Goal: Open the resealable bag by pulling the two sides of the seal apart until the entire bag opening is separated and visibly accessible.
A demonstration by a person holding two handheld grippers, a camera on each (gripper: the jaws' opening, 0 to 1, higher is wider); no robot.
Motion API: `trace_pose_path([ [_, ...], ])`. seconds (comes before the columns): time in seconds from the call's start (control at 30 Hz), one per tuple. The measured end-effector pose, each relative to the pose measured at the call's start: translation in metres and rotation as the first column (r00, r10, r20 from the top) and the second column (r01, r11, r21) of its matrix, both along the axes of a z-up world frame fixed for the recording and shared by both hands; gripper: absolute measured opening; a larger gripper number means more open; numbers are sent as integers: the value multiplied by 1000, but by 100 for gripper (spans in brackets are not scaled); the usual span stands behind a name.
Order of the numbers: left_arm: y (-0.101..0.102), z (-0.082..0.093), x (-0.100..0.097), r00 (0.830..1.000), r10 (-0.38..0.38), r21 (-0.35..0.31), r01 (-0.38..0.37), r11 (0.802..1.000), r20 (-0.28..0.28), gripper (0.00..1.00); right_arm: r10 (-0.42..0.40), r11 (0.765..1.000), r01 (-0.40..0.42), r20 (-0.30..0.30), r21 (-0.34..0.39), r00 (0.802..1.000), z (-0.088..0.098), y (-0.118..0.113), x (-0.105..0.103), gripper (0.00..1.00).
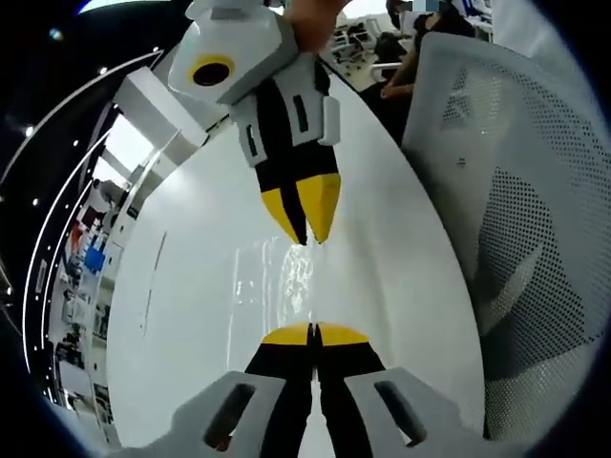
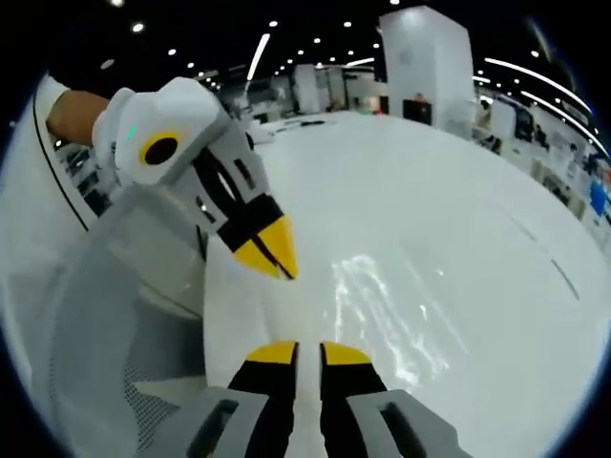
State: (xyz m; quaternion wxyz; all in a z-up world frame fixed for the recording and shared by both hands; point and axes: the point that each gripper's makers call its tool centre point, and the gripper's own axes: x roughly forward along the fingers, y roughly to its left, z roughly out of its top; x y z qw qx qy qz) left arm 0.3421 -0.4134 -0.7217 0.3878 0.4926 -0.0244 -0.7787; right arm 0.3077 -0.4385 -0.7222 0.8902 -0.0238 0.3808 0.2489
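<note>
Grips look set: my left hand-held gripper [image 1: 310,331] and right hand-held gripper [image 1: 307,234] each pinch the clear bag [image 1: 294,277] over the bench [image 1: 191,315]; next I pull apart.

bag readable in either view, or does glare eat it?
Left gripper view: the clear bag shows mostly as streaky highlights on the white table, stretched between the left claw and right claw. Right gripper view: bag again just glare streaks, edges lost; fisheye bends the table rim.

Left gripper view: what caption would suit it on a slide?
Two grippers meet tip to tip over a clear bag on a white table.
</note>
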Motion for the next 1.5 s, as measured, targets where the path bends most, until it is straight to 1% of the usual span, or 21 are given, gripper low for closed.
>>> trace_pose_path([
  [0.13,-1,1,0,1000,-9,-15,9,1000,-2,0,11,1000,-11,-23,-22,1000,-5,-2,0,4],
  [0.23,0,1,-1,1000,-18,-18,18,1000,0,0,13,1000,-14,-38,-18,999,-9,-4,0,4],
  [0.3,0,1,-2,1000,-4,-17,4,1000,-31,0,13,1000,-14,-51,-16,999,-12,-3,0,4],
  [0.37,0,1,-2,999,-7,-23,6,1000,-37,0,11,1000,-12,-64,-19,998,-17,-2,1,4],
  [0.43,2,-1,-3,999,0,-9,-1,1000,-52,0,10,1000,-12,-75,-22,997,-20,-1,2,1],
  [0.47,2,-1,-3,999,-2,-11,1,1000,-50,0,12,999,-14,-81,-32,997,-22,0,2,0],
  [0.57,4,-2,-1,999,0,-11,0,1000,-39,0,23,999,-27,-83,-46,996,-24,2,3,0],
  [0.6,2,1,2,1000,-2,-32,2,999,-13,0,30,998,-34,-86,-50,996,-24,4,3,0],
  [0.67,3,1,2,1000,11,-27,-12,1000,-29,1,39,997,-45,-80,-68,996,-24,4,5,0],
  [0.77,3,4,5,1000,13,-42,-14,999,-15,11,37,997,-43,-92,-61,995,-24,6,6,0],
  [0.83,2,6,5,1000,13,-54,-14,998,-9,16,27,997,-34,-99,-68,995,-24,4,7,0],
  [0.87,2,9,4,1000,11,-57,-11,998,-13,17,25,997,-32,-103,-65,994,-23,5,7,0],
  [0.9,2,9,3,1000,9,-58,-10,998,-15,17,23,997,-30,-105,-66,994,-23,5,8,0],
  [1.03,-1,16,-6,999,-42,-88,43,995,13,16,3,997,-12,-120,-72,993,-21,3,11,0],
  [1.07,-1,17,-9,999,-49,-92,50,995,13,15,-2,998,-7,-122,-70,993,-21,3,12,0],
  [1.13,-2,19,-15,998,-66,-91,66,994,6,14,-7,998,-2,-119,-70,993,-19,3,13,0],
  [1.2,-2,17,-20,997,-80,-82,81,993,12,13,-3,997,-5,-114,-72,993,-17,5,14,0],
  [1.27,-3,15,-22,997,-81,-74,82,994,16,12,-2,997,-6,-113,-73,994,-16,5,15,0],
  [1.33,-4,14,-19,998,-66,-72,68,995,24,12,4,997,-12,-108,-74,994,-13,6,17,0],
  [1.4,-3,12,-18,998,-59,-59,61,996,22,12,18,997,-25,-93,-76,996,-9,8,19,0],
  [1.5,-2,9,-17,998,-62,-48,63,997,34,12,38,996,-44,-78,-79,996,-4,10,20,0],
])
